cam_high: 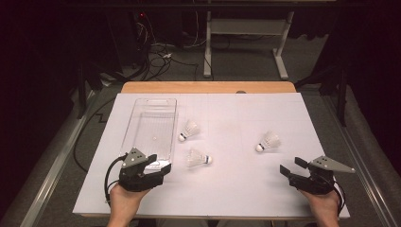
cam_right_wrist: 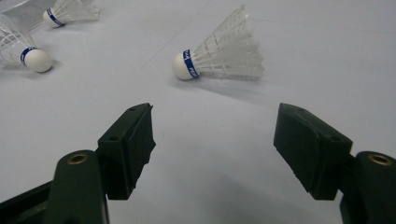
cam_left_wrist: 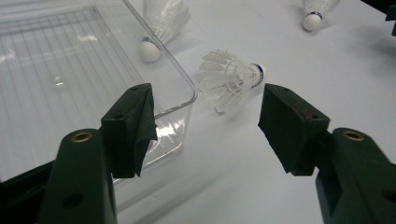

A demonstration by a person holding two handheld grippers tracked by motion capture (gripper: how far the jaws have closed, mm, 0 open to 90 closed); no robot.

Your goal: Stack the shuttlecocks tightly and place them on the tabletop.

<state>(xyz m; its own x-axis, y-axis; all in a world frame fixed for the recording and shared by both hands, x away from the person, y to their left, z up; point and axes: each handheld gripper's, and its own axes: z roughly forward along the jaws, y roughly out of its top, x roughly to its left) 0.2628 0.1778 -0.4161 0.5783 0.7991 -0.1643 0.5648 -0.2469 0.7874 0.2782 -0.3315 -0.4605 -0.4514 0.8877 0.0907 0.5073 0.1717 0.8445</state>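
left tongs point(cam_high: 158, 166) apart (near shuttlecock point(cam_high: 198, 158)); right tongs point(cam_high: 291, 169) apart | tray point(cam_high: 142, 124) empty

A white-covered worktop point(cam_high: 236, 189) carries a clear plastic tray point(cam_high: 153, 111). Two shuttlecocks point(cam_high: 189, 130) point(cam_high: 198, 158) lie just beside the tray; a third point(cam_high: 268, 141) lies well apart.

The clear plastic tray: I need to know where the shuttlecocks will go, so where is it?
In the high view the clear plastic tray lies on the table's left side, just beyond the left gripper, with two shuttlecocks right of it.
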